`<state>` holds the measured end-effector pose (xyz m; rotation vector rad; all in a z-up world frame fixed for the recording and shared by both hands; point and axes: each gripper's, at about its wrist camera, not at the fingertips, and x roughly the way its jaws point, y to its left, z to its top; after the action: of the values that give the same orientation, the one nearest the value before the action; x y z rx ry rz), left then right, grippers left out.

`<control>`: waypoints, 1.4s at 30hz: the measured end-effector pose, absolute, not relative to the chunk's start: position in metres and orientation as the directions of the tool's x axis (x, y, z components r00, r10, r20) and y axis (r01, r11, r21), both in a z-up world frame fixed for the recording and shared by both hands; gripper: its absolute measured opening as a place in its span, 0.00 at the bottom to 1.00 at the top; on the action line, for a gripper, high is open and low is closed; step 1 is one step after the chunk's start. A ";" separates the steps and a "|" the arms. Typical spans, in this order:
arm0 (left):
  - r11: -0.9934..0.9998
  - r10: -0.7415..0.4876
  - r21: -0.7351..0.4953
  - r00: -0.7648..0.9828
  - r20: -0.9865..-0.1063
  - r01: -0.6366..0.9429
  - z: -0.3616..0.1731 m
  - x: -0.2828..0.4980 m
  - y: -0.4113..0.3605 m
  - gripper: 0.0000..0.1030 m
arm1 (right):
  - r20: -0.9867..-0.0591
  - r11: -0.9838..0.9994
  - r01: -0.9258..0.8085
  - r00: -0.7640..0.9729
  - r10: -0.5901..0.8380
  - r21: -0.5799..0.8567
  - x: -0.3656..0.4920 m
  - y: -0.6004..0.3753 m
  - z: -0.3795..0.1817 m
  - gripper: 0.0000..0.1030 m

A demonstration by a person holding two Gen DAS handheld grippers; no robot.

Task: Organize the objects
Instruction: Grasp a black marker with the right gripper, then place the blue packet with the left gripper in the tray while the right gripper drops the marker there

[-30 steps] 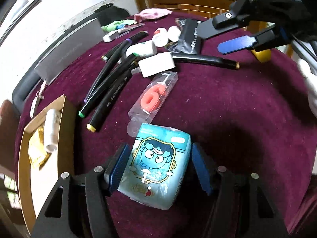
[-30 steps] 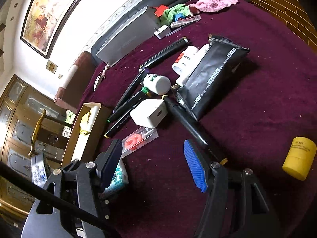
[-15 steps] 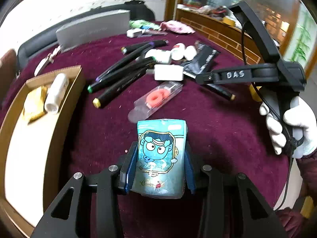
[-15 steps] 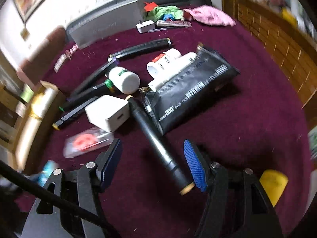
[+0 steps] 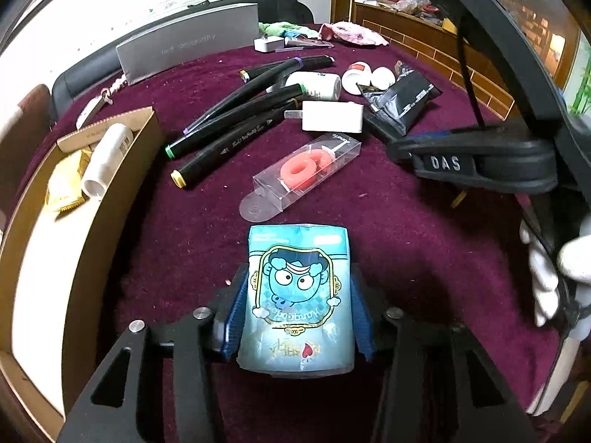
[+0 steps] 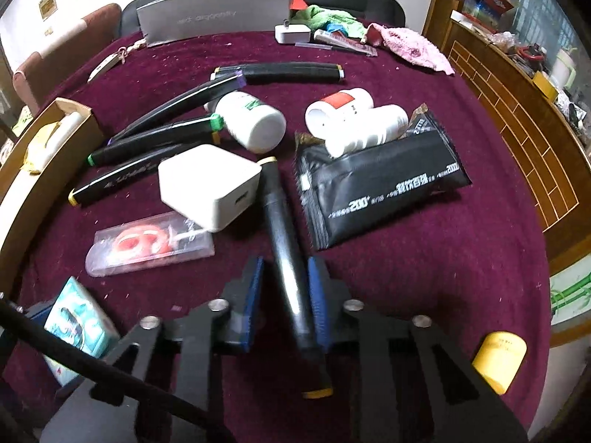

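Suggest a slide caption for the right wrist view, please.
Right tongs shut on a black marker beside the white charger.

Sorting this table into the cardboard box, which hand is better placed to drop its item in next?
Probably left. The left gripper grips the blue tissue pack right beside the cardboard box. The right gripper, shut on a black marker, sits farther across the table.

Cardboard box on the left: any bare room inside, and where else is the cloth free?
The cardboard box is bare on its near floor; only a white tube and gold packet lie at its far end. The cloth is free right of the black pouch, toward the yellow container. Crowded: markers, bottles and charger mid-table.
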<state>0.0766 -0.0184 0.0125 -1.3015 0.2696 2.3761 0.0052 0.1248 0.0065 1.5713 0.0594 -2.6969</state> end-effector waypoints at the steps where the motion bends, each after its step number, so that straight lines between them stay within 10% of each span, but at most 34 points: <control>1: -0.890 0.296 -0.065 -0.464 -0.835 -0.451 0.014 0.078 -0.020 0.38 | -0.873 -0.999 0.041 -0.488 -0.006 -0.016 0.006 0.125 0.007 0.12; 22: -0.897 0.431 -0.264 -0.570 -0.699 -0.354 0.086 0.094 -0.092 0.38 | -0.760 -0.915 0.159 -0.514 -0.398 0.371 0.062 0.120 0.074 0.12; 42: -0.983 0.169 -0.180 -0.583 -0.795 -0.039 0.070 -0.019 -0.245 0.38 | -0.720 -0.788 0.224 -0.323 -0.615 0.573 -0.028 -0.018 0.068 0.13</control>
<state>-0.0188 -0.2454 0.0705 -1.3722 -0.2171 2.6860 -0.0283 -0.0181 0.0684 1.3995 -0.5097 -2.1372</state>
